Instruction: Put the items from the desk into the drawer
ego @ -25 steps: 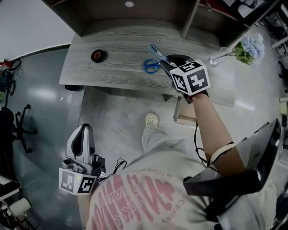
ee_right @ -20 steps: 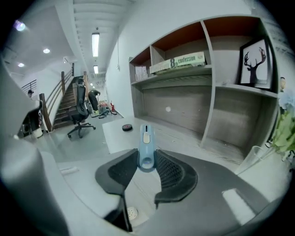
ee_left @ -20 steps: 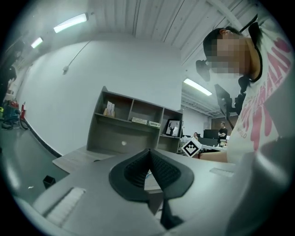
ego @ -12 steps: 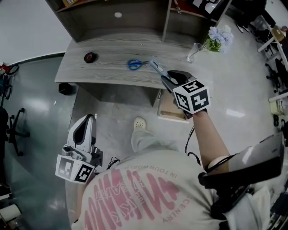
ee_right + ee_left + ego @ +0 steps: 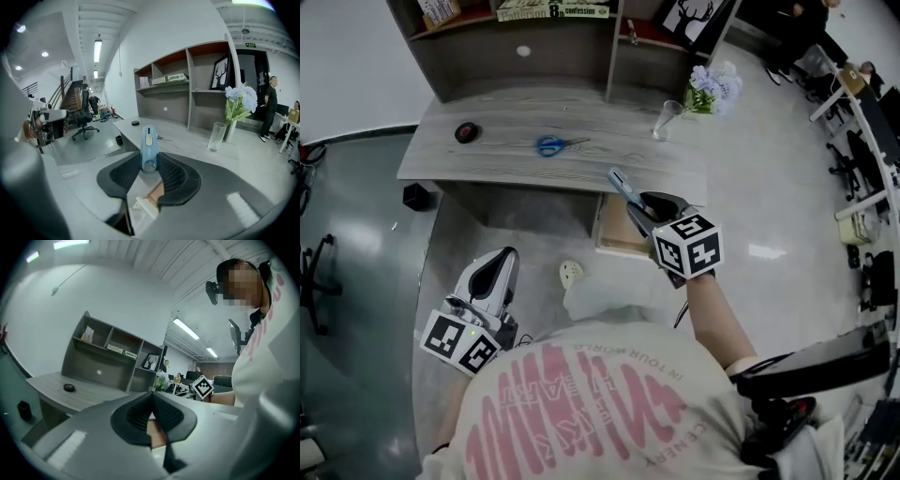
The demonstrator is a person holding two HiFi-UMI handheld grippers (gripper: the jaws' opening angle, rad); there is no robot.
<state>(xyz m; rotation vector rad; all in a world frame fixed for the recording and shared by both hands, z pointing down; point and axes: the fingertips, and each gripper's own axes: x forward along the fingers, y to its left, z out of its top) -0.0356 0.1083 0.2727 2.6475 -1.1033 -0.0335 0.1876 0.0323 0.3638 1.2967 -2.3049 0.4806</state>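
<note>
My right gripper (image 5: 634, 202) is shut on a light blue utility knife (image 5: 618, 182), held in the air over the open wooden drawer (image 5: 614, 236) under the desk's right end. In the right gripper view the knife (image 5: 148, 147) stands up between the jaws, with the drawer (image 5: 151, 196) below. Blue-handled scissors (image 5: 555, 144) and a small black round item (image 5: 467, 132) lie on the grey desk (image 5: 487, 164). My left gripper (image 5: 497, 267) hangs low at the left, away from the desk, shut with nothing in it (image 5: 151, 401).
A glass vase with flowers (image 5: 667, 119) stands at the desk's right end. A shelf unit (image 5: 534, 37) rises behind the desk. A small black box (image 5: 415, 197) sits on the floor at the left. The person's shoe (image 5: 571, 274) is near the drawer.
The right gripper has carried the knife off the desk top and back toward the person, over the open drawer. The view has pulled back. The left gripper has hardly moved.
</note>
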